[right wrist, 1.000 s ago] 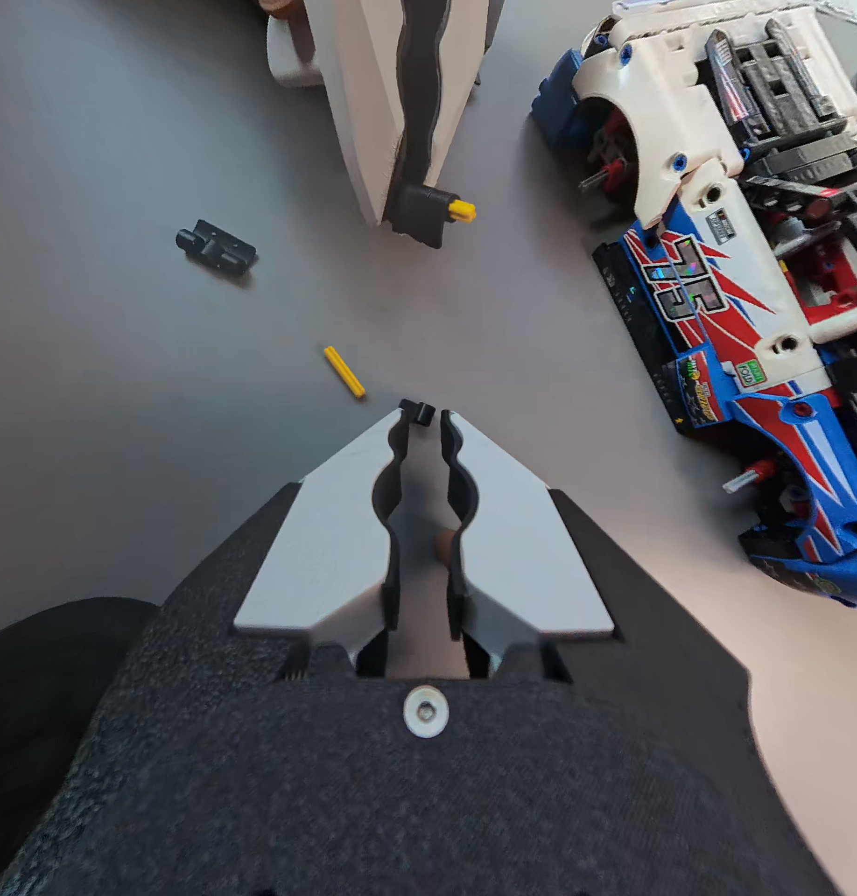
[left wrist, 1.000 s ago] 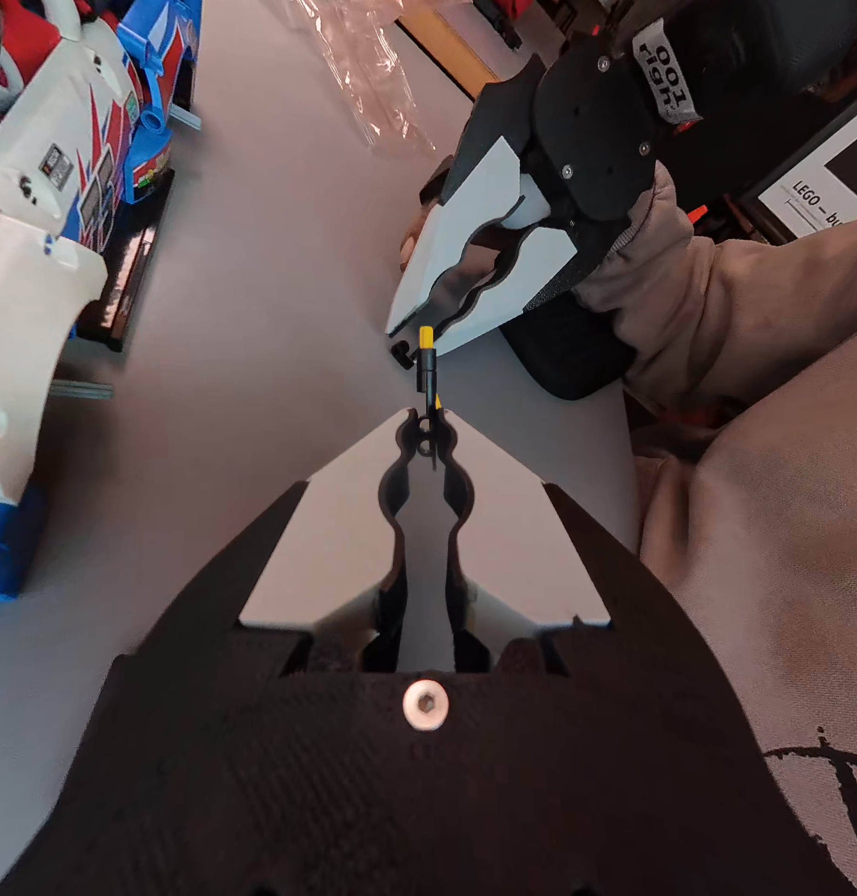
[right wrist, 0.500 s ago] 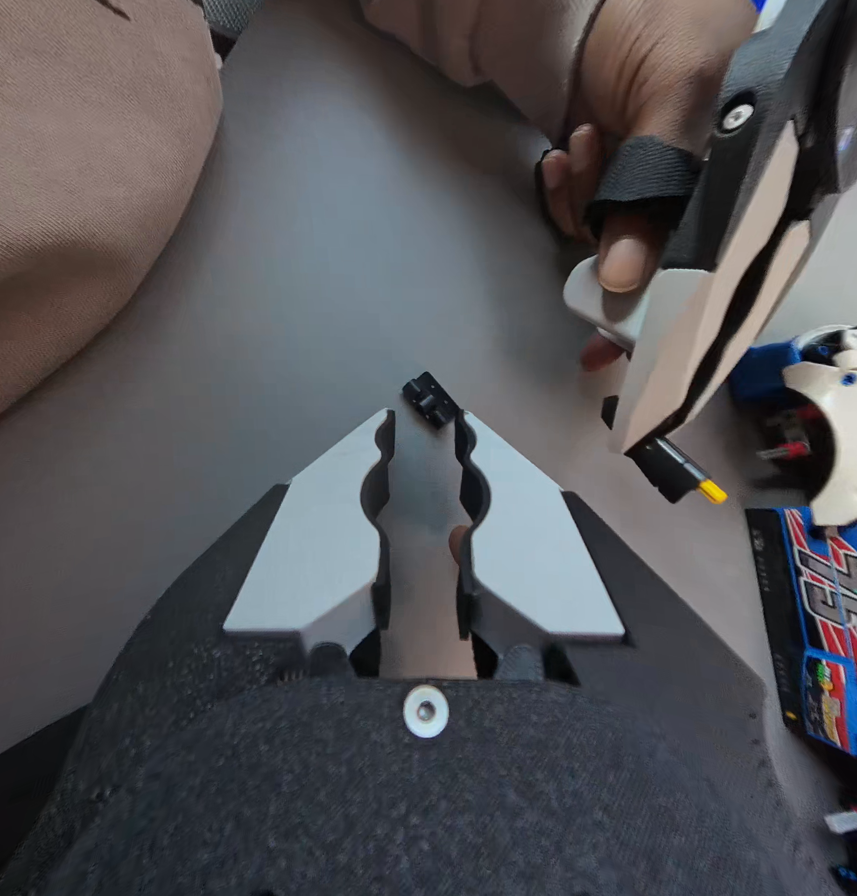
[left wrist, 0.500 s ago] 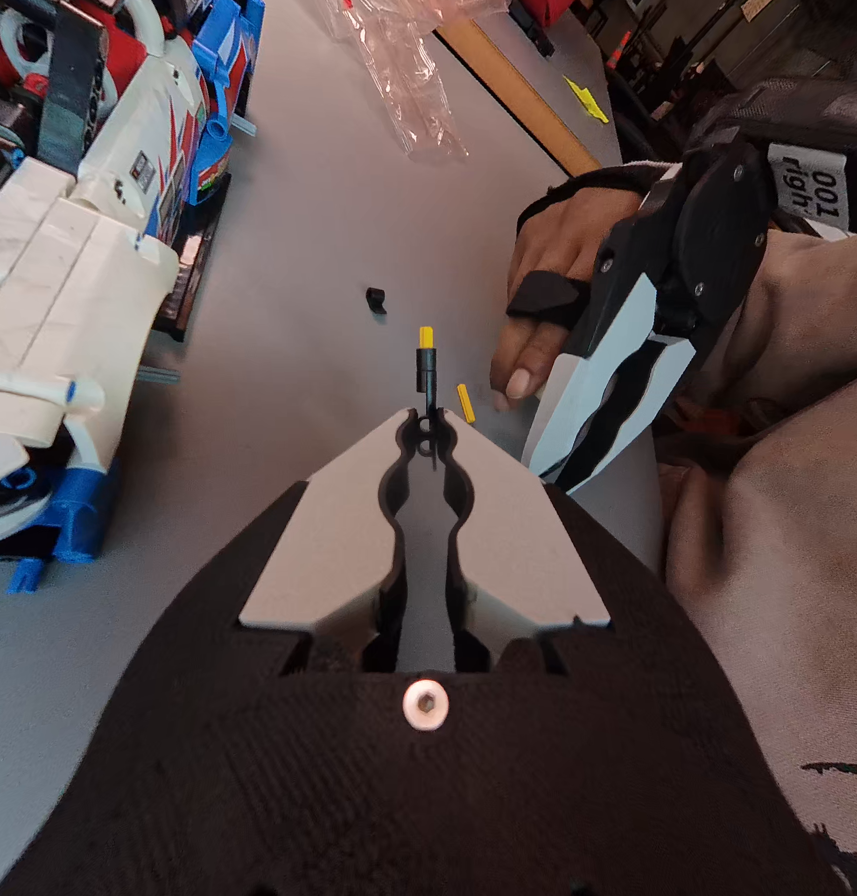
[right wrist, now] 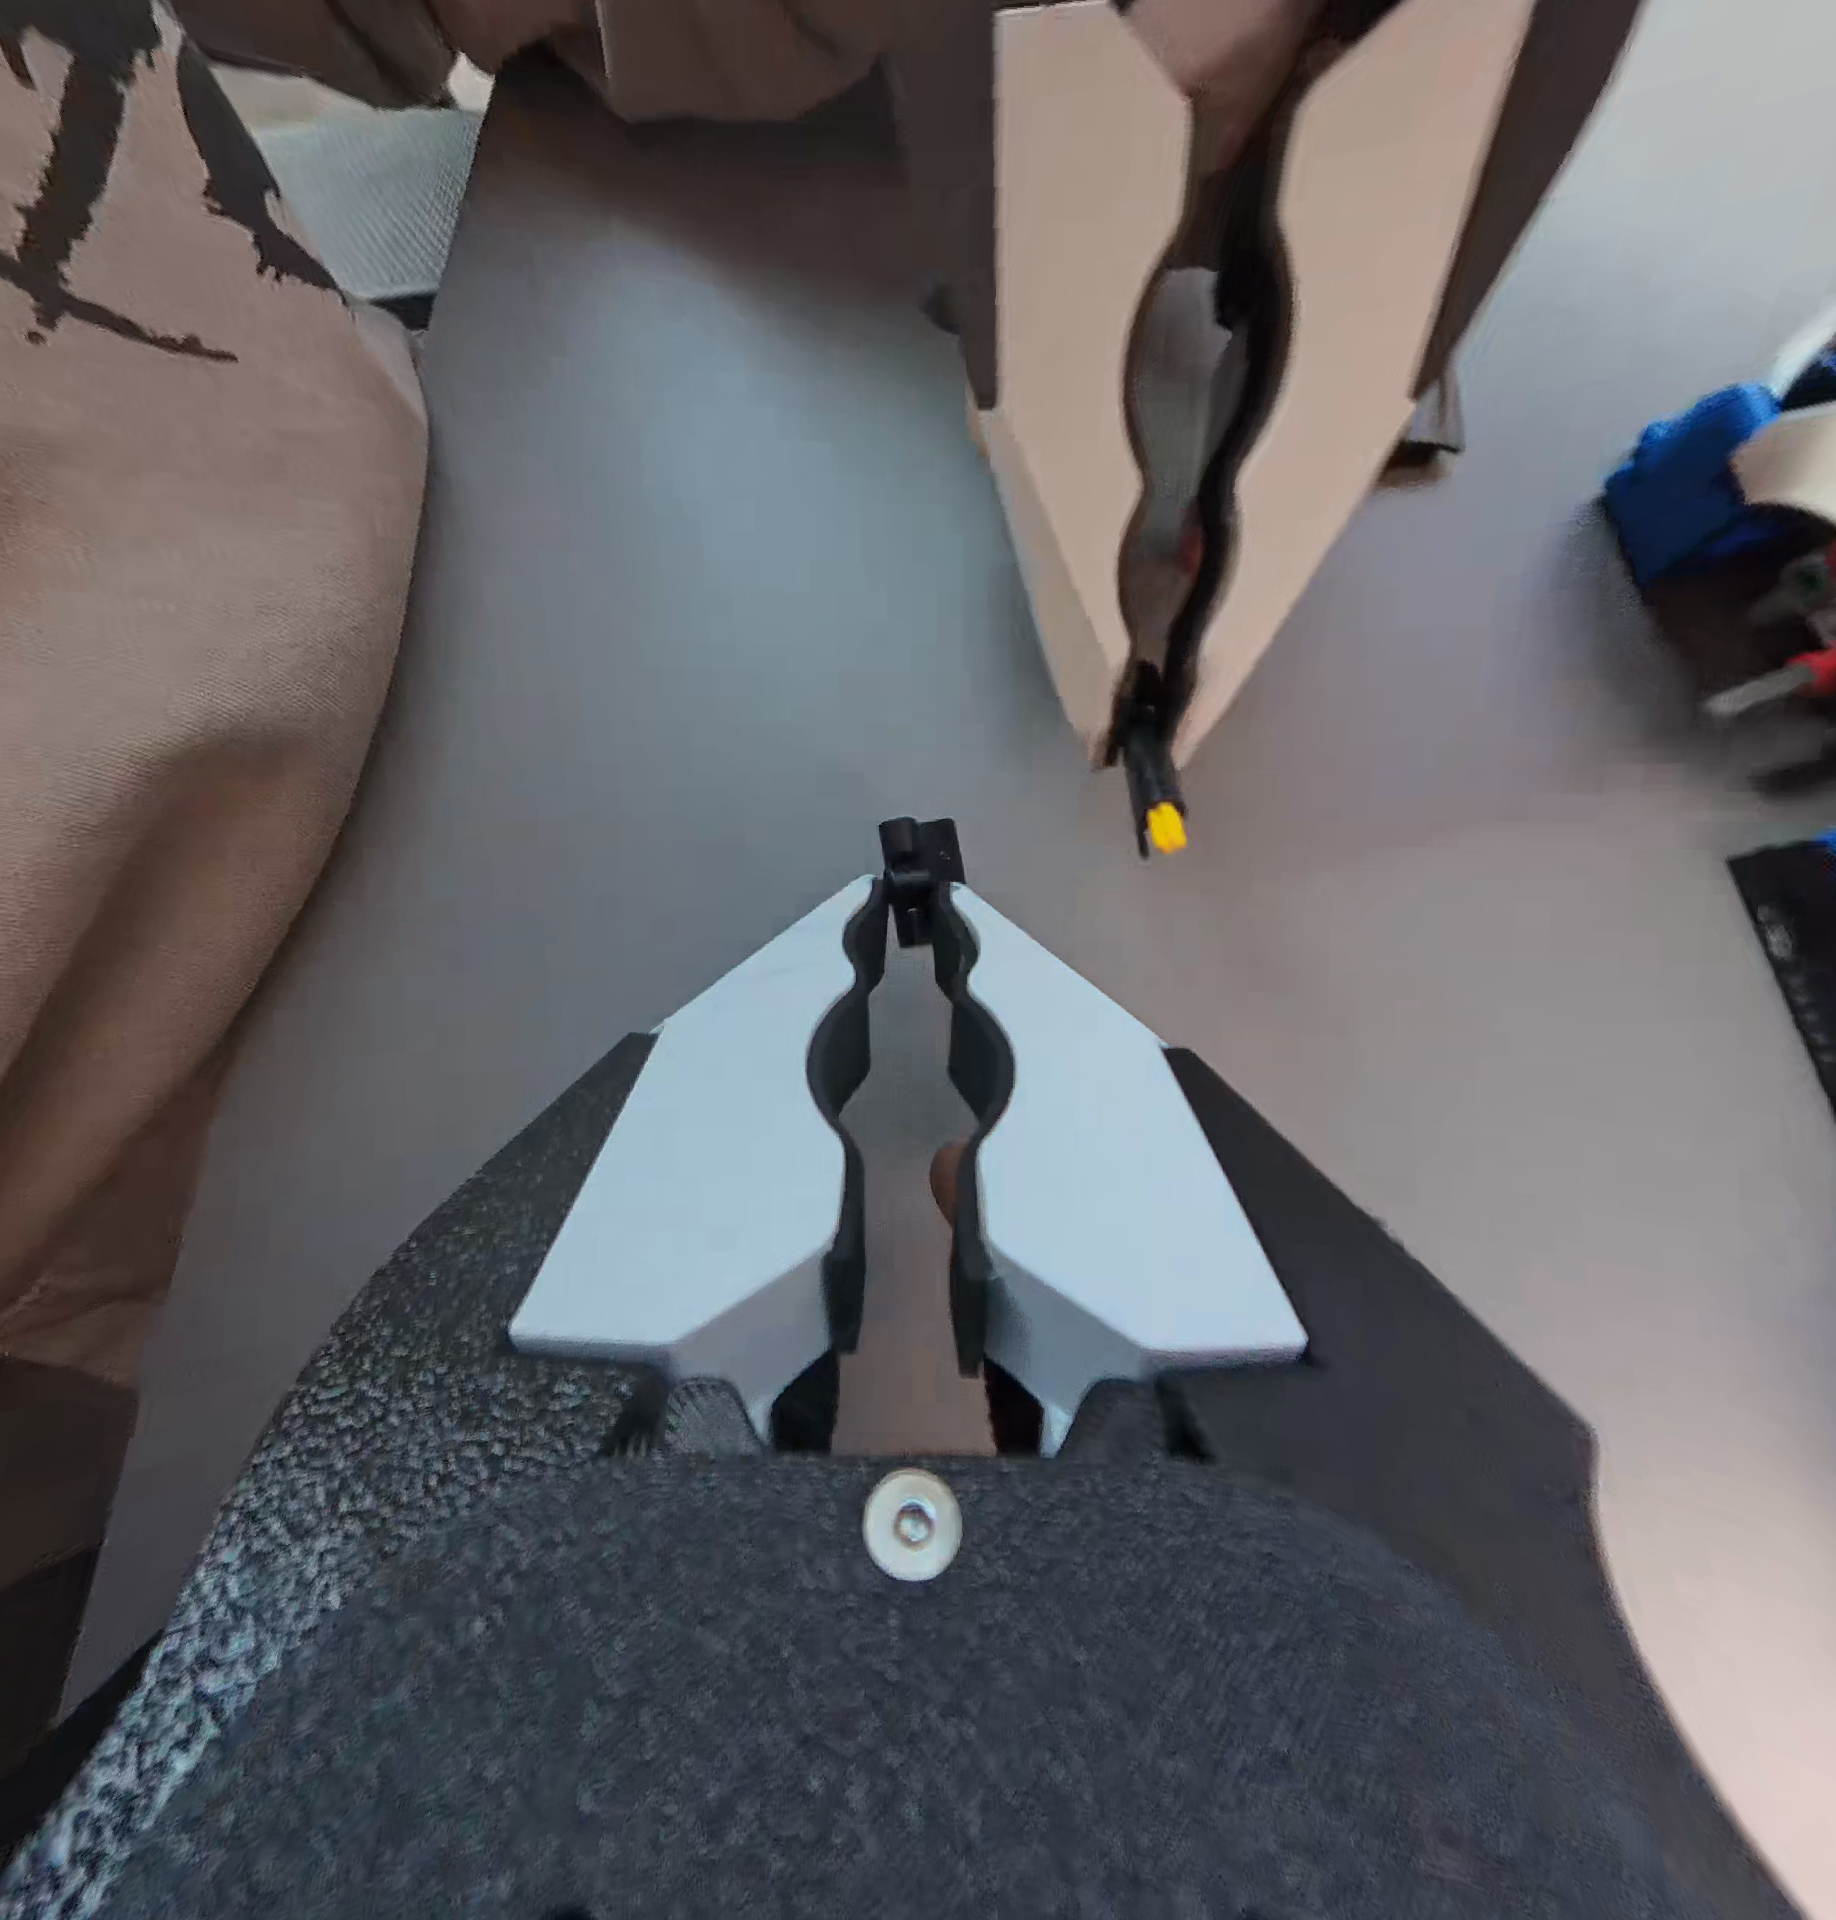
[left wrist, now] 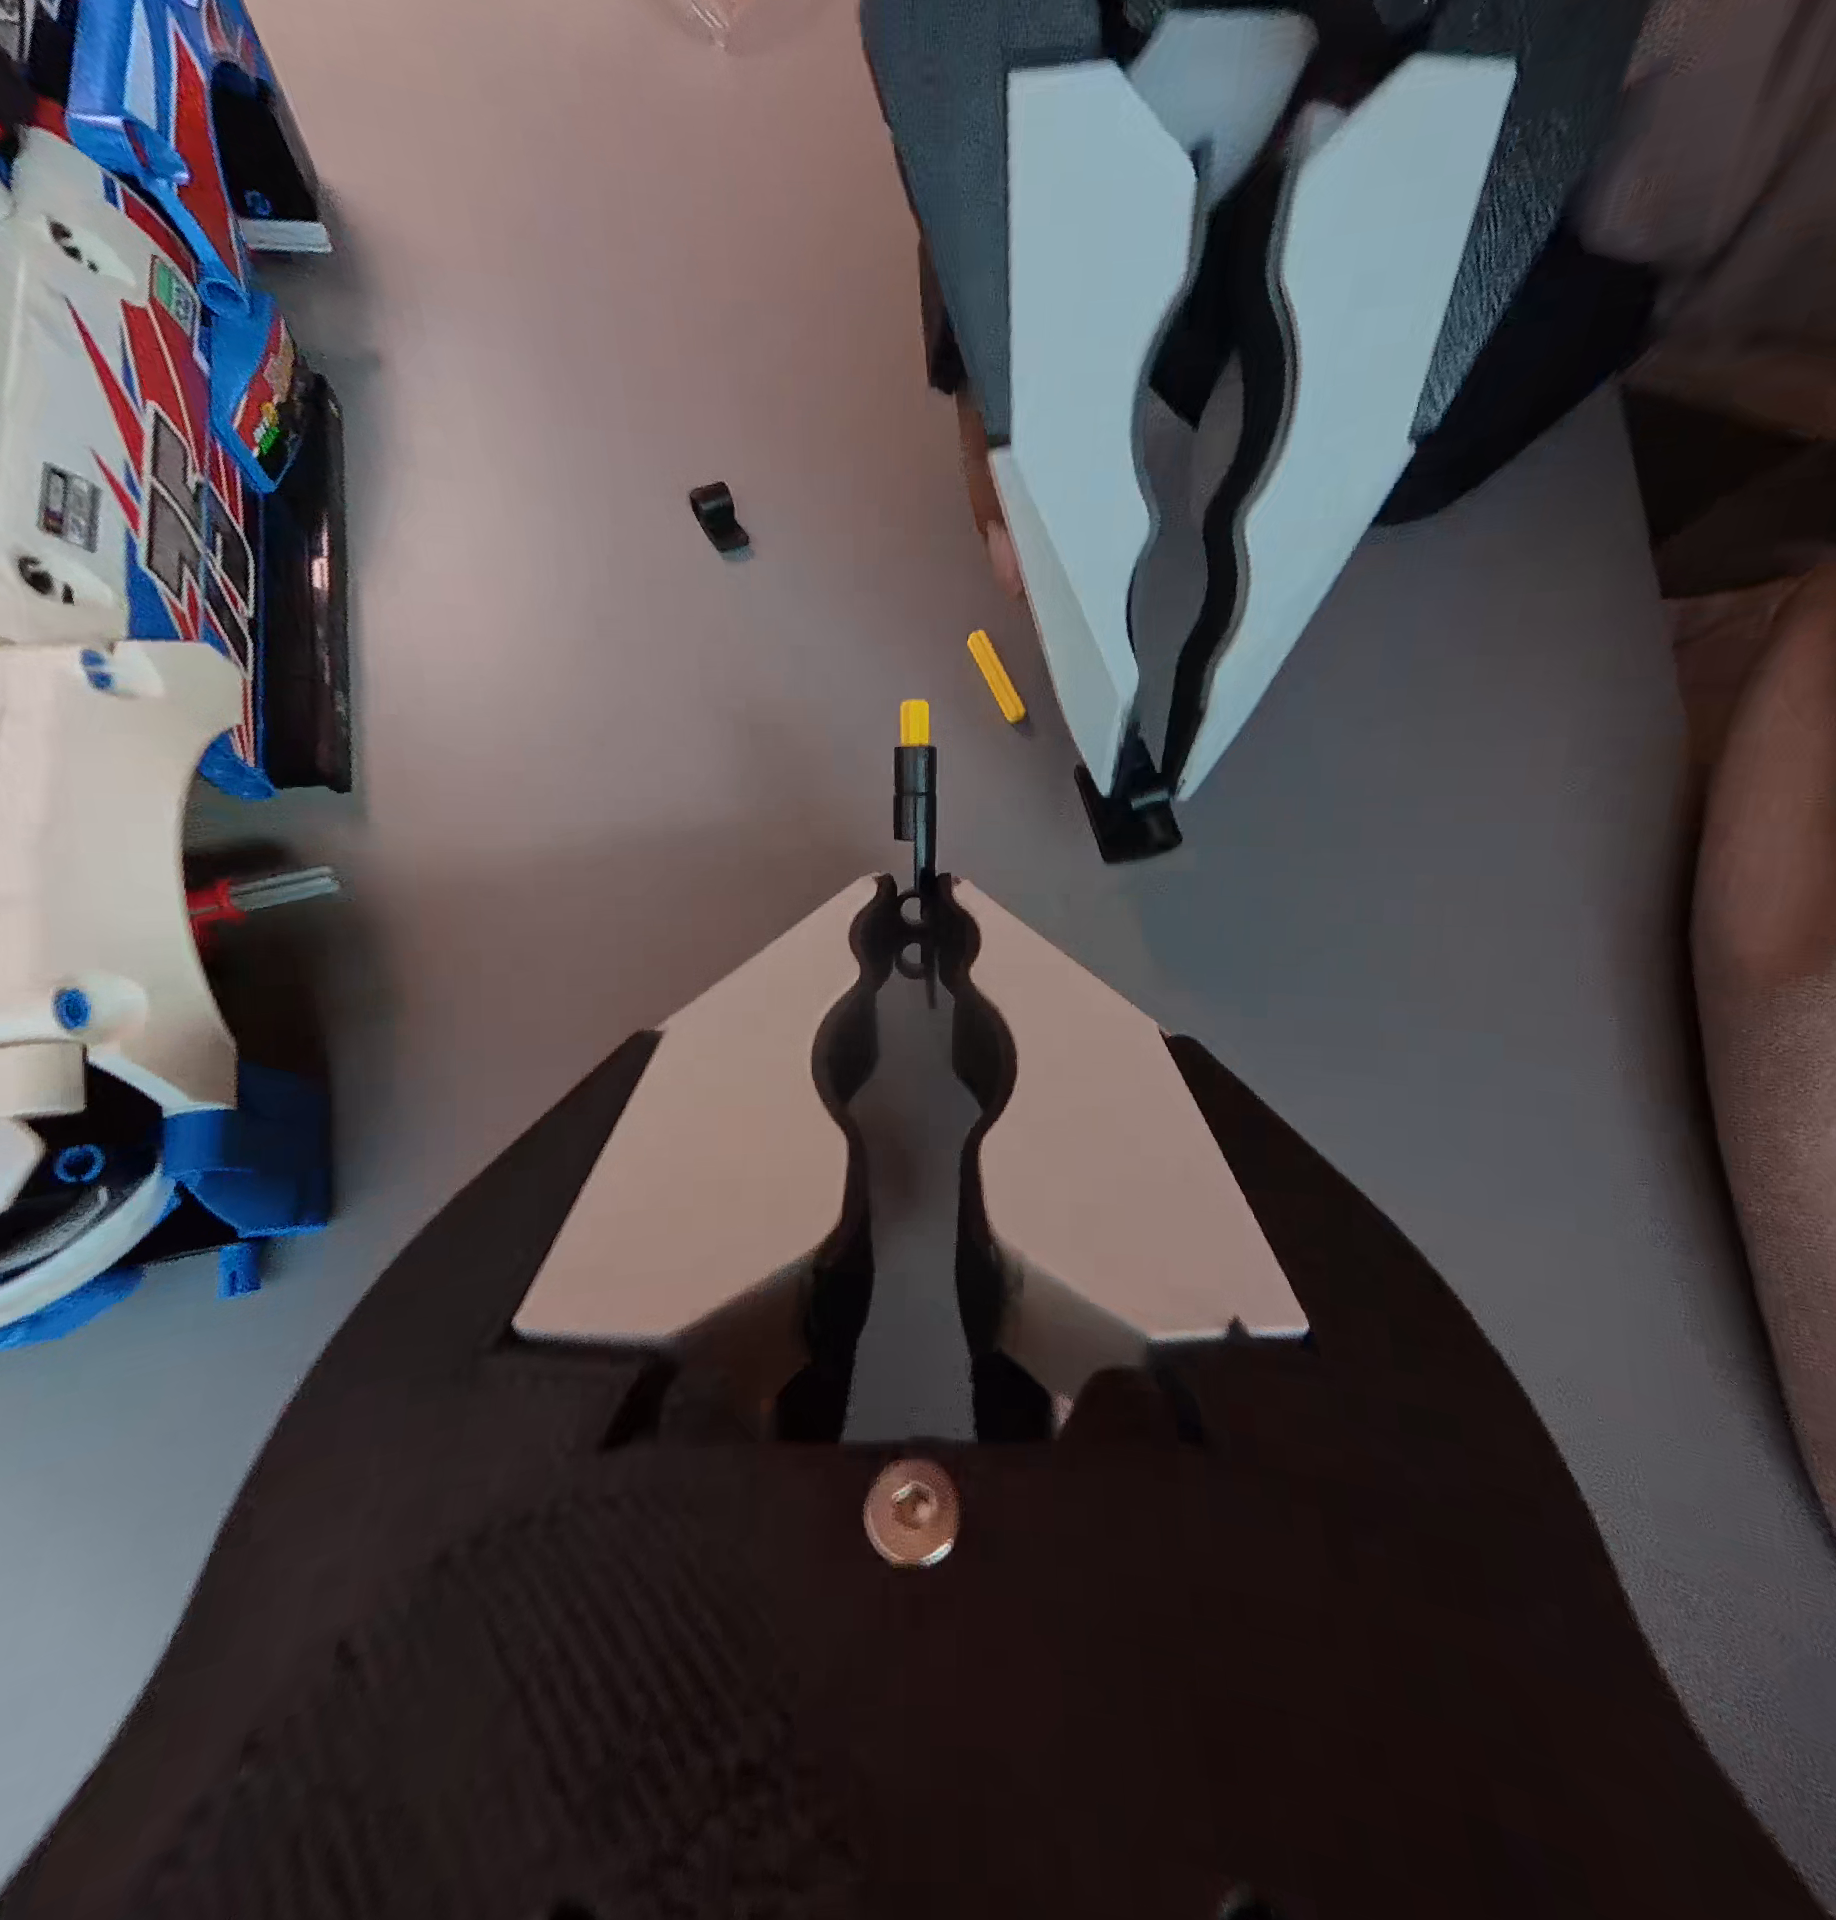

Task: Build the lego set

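My left gripper [left wrist: 914, 883] is shut on a black connector piece with a yellow axle [left wrist: 914, 774] sticking out forward. It also shows in the right wrist view [right wrist: 1153, 800], hanging from the left gripper [right wrist: 1142, 727]. My right gripper [right wrist: 914, 883] is shut on a small black connector [right wrist: 919, 857]. In the left wrist view the right gripper [left wrist: 1137, 774] points down at the grey table, its black piece [left wrist: 1132, 816] at the tip. The two gripper tips face each other, apart. A loose yellow axle [left wrist: 995, 675] and a small black piece [left wrist: 719, 516] lie on the table.
The white, blue and red lego car [left wrist: 93, 644] fills the left side of the left wrist view; part of it shows at the right in the right wrist view [right wrist: 1766, 520]. A person's brown sleeve [right wrist: 145, 623] lies along the table's near side. Spacing between my two grippers at the tips: around 5 cm.
The right gripper has swung round from beside the left gripper until its tip faces the left gripper's tip. Both keep hold of their pieces.
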{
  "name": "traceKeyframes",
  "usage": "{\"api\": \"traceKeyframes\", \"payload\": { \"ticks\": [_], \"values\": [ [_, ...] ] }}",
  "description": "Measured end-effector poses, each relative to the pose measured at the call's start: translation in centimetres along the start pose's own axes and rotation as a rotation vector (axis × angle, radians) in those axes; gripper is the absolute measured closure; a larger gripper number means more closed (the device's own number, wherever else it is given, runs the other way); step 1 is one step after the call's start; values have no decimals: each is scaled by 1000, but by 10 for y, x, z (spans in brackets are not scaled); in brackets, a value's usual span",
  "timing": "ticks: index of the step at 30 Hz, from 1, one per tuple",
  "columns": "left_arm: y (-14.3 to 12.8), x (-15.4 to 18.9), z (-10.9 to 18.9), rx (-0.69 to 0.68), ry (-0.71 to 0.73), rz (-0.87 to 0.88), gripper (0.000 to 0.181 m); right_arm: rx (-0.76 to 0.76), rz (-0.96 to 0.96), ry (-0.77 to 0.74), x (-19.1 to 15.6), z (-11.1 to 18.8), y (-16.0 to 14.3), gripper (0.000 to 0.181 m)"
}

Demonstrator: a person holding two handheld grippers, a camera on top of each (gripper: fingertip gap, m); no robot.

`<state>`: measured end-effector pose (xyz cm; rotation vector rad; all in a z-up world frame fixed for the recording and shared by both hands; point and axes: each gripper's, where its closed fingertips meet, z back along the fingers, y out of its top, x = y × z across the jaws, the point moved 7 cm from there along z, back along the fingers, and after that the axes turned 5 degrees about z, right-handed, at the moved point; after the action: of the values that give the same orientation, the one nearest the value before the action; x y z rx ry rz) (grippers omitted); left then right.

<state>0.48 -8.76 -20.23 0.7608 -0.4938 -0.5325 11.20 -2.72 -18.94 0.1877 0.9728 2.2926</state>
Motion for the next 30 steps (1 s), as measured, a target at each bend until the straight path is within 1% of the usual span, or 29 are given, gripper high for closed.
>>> {"api": "traceKeyframes", "payload": {
  "ticks": [4,7,9,13,17,19,23,26,28,30],
  "values": [
    [-5,4,-2,-69,71,-143,176,38,-114,-50,9,15,-12,176],
    [-5,8,-4,-72,44,-148,176,83,-241,-8,12,14,-13,176],
    [-5,10,-4,-67,10,-130,176,96,-308,59,11,11,-13,176],
    [-7,12,-3,-92,4,-164,176,90,-378,116,10,6,-15,176],
    [-9,15,-4,-113,28,-228,172,115,-389,120,11,7,-14,176],
    [-6,16,-2,-98,49,-252,165,147,-396,136,12,9,-12,176],
    [4,20,4,-6,58,-302,161,202,-434,154,15,10,-10,176],
    [13,31,6,90,39,-360,161,227,-450,173,15,10,-8,176],
    [15,37,5,112,36,-397,162,245,-457,185,14,10,-6,176],
    [16,40,3,115,51,-416,169,272,-463,203,14,11,-3,176]
  ]
}}
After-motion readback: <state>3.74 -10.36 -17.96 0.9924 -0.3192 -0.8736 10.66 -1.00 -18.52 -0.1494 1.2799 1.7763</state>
